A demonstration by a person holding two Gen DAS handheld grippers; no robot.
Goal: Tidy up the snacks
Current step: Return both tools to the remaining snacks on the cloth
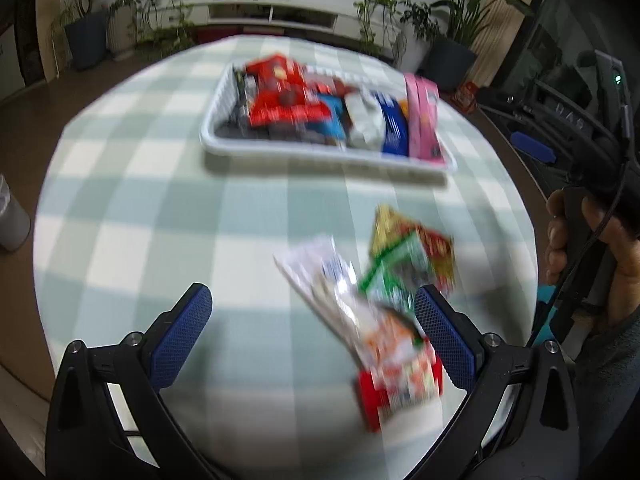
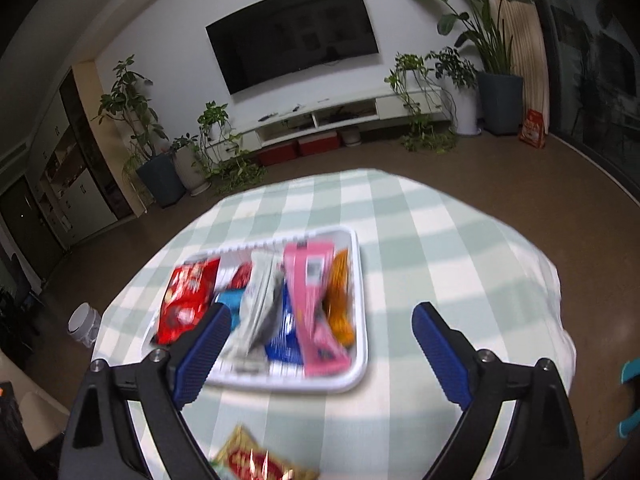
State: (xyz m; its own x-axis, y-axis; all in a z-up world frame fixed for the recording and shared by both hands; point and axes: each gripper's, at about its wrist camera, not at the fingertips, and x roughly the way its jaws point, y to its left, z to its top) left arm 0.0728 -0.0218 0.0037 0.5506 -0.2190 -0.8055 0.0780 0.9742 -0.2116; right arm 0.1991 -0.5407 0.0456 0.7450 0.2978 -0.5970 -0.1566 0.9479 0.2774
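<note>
From the left wrist, the left claw [image 1: 312,332] is wide open and empty over the bench [image 1: 160,200]. Two loose snack packs, a white and red pack [image 1: 360,320] and a green and gold pack [image 1: 412,256], lie near its right finger. The picture is blurry, so a rushed grab could miss or crush them. A hand [image 1: 576,264] holds the other tool at the right edge.

From the right wrist, the right claw [image 2: 320,344] is open too, pointing down at the white tray [image 2: 360,376] full of snacks.
</note>
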